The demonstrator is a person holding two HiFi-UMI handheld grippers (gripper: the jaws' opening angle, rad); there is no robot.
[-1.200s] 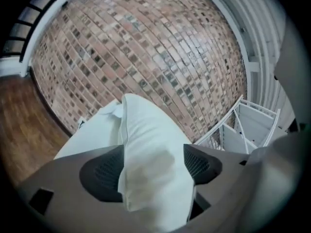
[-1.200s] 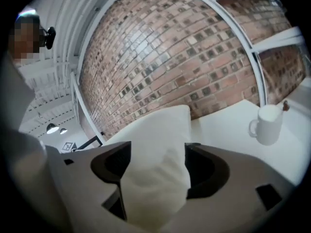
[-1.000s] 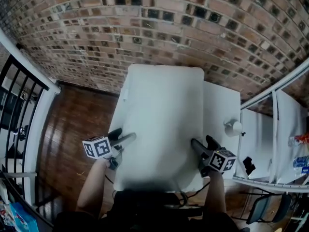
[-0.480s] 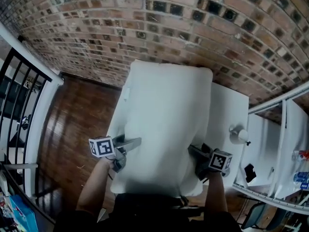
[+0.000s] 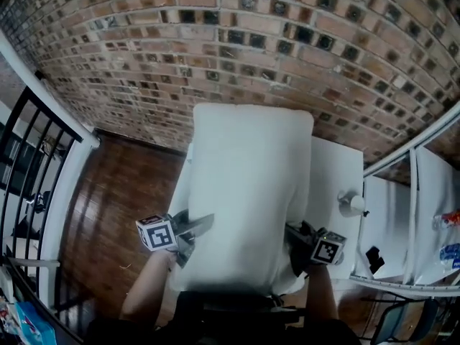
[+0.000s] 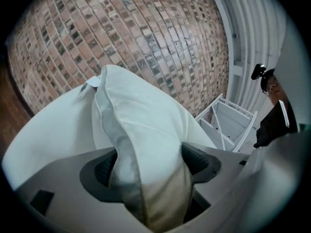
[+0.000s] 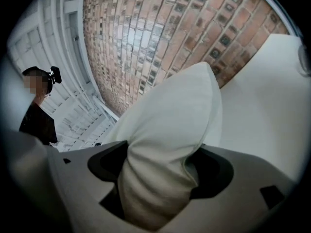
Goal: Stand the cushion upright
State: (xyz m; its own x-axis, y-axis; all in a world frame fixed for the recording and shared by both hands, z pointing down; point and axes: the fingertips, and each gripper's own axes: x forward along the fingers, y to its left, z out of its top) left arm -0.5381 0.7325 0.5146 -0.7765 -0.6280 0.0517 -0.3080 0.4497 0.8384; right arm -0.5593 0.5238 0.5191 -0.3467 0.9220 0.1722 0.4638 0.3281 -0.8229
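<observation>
A large white cushion (image 5: 248, 192) lies over the white table (image 5: 334, 171), its near end raised off the surface. My left gripper (image 5: 204, 226) grips the cushion's near left edge. Its jaws are closing, and in the left gripper view the cushion (image 6: 141, 125) bulges between the dark pads (image 6: 198, 160). My right gripper (image 5: 293, 234) takes the near right edge. Its jaws are closing too, and in the right gripper view the cushion (image 7: 170, 120) is squeezed into folds between them. Both grippers point roughly level toward the brick wall.
A brick wall (image 5: 237, 42) stands right behind the table. A small white roll (image 5: 351, 204) sits at the table's right edge. A black railing (image 5: 29, 171) and wooden floor (image 5: 122, 192) lie on the left, white shelving (image 5: 424, 192) on the right. A person (image 7: 36, 115) stands off to the side.
Both grippers have closed in on the cushion's near side edges and risen, lifting that end. The cushion's near end now looks narrower and pinched.
</observation>
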